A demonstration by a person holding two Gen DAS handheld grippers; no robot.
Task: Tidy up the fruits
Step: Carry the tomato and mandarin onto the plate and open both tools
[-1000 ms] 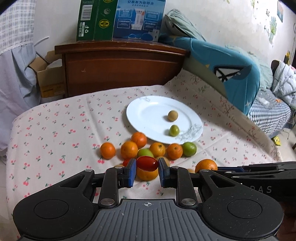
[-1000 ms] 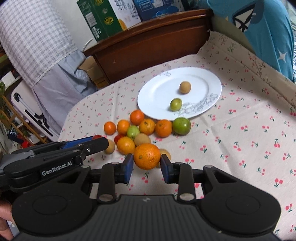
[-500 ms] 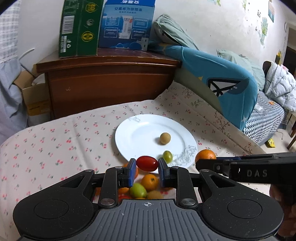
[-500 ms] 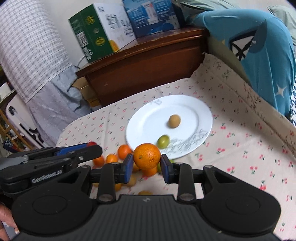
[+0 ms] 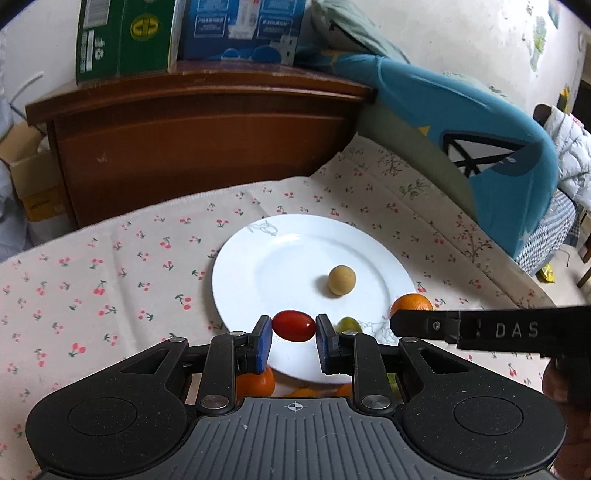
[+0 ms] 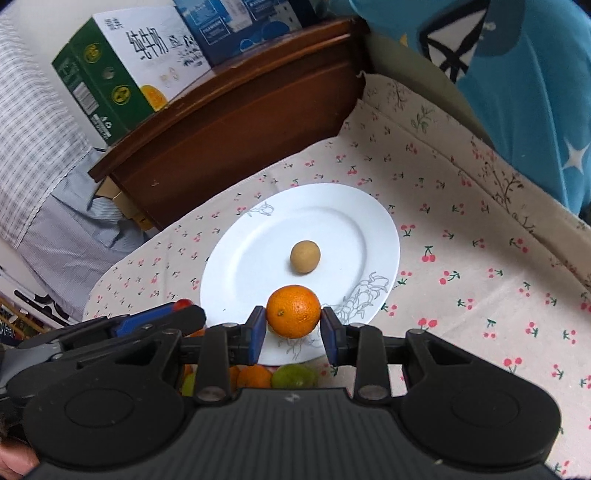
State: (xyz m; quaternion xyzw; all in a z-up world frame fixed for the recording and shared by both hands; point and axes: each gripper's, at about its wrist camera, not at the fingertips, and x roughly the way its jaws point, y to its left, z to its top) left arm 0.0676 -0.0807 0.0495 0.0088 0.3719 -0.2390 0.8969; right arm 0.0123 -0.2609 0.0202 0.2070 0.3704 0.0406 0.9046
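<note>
My left gripper [image 5: 293, 331] is shut on a red cherry tomato [image 5: 293, 330] and hangs over the near rim of the white plate [image 5: 280, 266]. My right gripper [image 6: 293, 312] is shut on an orange [image 6: 293, 311], also over the plate's [image 6: 258, 251] near edge. A tan round fruit [image 5: 342, 280] [image 6: 305, 256] lies on the plate, with a small green fruit [image 5: 347, 325] partly hidden behind my left fingers. In the left wrist view the right gripper's arm crosses at right with its orange [image 5: 411, 303] showing. Several oranges and green fruits [image 6: 295, 374] lie below the grippers, mostly hidden.
The table wears a cherry-print cloth [image 5: 110, 266]. A dark wooden cabinet [image 5: 199, 140] stands behind it with a green carton [image 6: 110, 77] and a blue carton [image 5: 240, 29] on top. A blue cushion [image 5: 480, 122] leans at the right, and a cardboard box [image 5: 29, 184] sits at left.
Both grippers have carried their fruits away from the loose pile and forward over the plate. The pile has dropped almost out of sight beneath them. Grips are unchanged.
</note>
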